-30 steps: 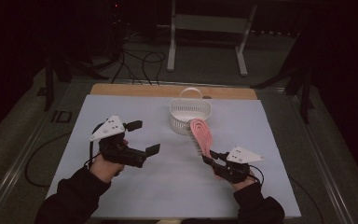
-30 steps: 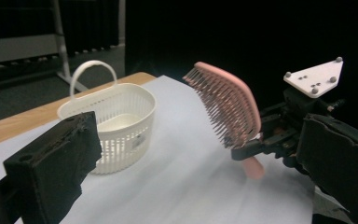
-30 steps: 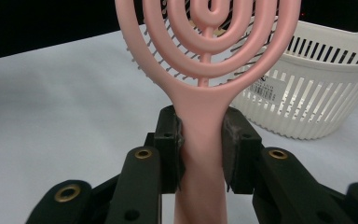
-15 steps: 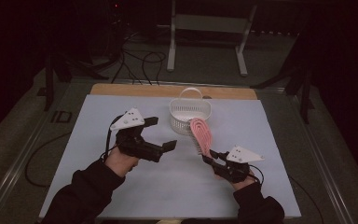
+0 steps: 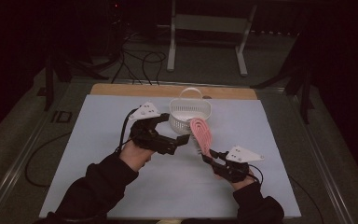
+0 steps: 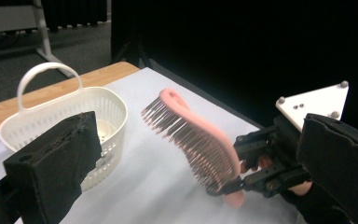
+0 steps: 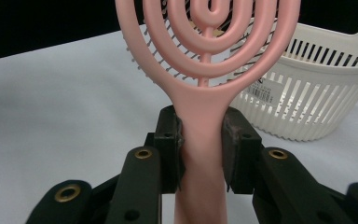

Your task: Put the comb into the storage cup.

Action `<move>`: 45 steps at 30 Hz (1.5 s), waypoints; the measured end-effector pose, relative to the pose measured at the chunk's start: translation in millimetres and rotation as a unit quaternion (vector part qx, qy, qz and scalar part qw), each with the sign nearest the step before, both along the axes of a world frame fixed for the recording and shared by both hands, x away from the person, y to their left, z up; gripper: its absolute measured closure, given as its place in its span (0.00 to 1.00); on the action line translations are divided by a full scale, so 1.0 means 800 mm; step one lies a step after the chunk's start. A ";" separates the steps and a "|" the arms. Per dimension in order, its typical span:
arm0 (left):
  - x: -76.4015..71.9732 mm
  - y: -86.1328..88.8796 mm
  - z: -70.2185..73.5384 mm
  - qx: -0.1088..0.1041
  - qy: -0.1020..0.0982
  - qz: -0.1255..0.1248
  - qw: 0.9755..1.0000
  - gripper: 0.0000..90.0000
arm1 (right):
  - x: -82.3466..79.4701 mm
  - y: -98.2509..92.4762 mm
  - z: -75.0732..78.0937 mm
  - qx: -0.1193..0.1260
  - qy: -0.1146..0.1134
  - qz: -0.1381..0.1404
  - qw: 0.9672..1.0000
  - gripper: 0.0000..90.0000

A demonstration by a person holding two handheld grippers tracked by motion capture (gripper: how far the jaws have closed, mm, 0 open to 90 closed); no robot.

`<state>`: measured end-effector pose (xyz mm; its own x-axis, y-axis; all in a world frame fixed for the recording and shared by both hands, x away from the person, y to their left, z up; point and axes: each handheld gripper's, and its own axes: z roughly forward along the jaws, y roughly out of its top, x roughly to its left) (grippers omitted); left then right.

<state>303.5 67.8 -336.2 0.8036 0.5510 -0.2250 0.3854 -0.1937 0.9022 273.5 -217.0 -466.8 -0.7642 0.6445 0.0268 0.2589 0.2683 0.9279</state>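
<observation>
My right gripper (image 5: 213, 157) is shut on the handle of a pink hairbrush (image 5: 201, 134) and holds it up off the light mat, head tilted toward the white basket (image 5: 190, 114). In the right gripper view both pads (image 7: 168, 140) press the handle of the hairbrush (image 7: 205, 46) at my right gripper (image 7: 201, 149), with the basket (image 7: 317, 88) behind. My left gripper (image 5: 176, 133) stands open and empty just left of the bristles, not touching them. In the left gripper view, the hairbrush (image 6: 179, 109) and the right gripper (image 6: 249, 175) sit beyond my left gripper (image 6: 200, 140), with the basket (image 6: 60, 112) at the left.
A light mat (image 5: 98, 154) covers the table, with a wooden strip (image 5: 135, 90) along its far edge. Behind the table stand a metal frame (image 5: 205, 28) and loose cables (image 5: 140, 60) on the dark floor.
My left gripper has moved right and slightly up, closing in on the brush's bristle side. The right gripper and the brush have kept still.
</observation>
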 end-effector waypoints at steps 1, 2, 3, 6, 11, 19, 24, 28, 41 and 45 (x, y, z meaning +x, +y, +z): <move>0.000 -0.004 0.000 0.002 0.002 0.004 1.000 0.00 | 0.000 0.000 0.000 -0.002 -0.003 -0.001 1.000 0.79; 0.001 -0.008 0.000 0.009 0.005 0.011 1.000 0.00 | -0.001 0.000 0.001 -0.003 -0.004 0.000 1.000 0.79; 0.002 -0.012 0.000 0.010 0.008 0.015 1.000 0.00 | -0.001 0.000 0.001 -0.003 -0.004 0.000 1.000 0.79; 0.004 -0.019 -0.002 0.002 0.024 0.021 0.999 0.00 | -0.001 0.000 0.002 -0.002 -0.003 -0.003 1.000 0.79; 0.006 -0.030 -0.005 -0.004 0.046 0.032 0.998 0.00 | 0.000 -0.001 0.001 -0.003 -0.006 -0.006 1.000 0.79; 0.008 -0.049 -0.013 -0.016 0.078 0.034 0.996 0.00 | -0.001 -0.001 0.002 -0.007 -0.008 -0.010 1.000 0.79; 0.011 -0.059 -0.021 -0.014 0.102 0.042 0.994 0.00 | -0.001 0.000 0.001 -0.008 -0.007 -0.010 1.000 0.79; 0.017 -0.060 -0.027 -0.014 0.117 0.051 0.992 0.05 | 0.000 0.000 0.001 -0.009 -0.008 -0.011 1.000 0.79; 0.031 -0.060 -0.043 -0.031 0.151 0.062 0.986 0.34 | 0.000 0.001 0.000 -0.014 -0.012 -0.011 1.000 0.79; 0.032 -0.064 -0.044 -0.034 0.161 0.054 0.985 0.41 | 0.000 0.002 0.000 -0.015 -0.013 -0.011 1.000 0.79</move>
<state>328.8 16.9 -371.8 0.6217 0.6043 -0.4983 0.6691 -0.0789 0.7390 273.3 -215.7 -466.6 -0.7495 0.6619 -0.0124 0.2409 0.2901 0.9262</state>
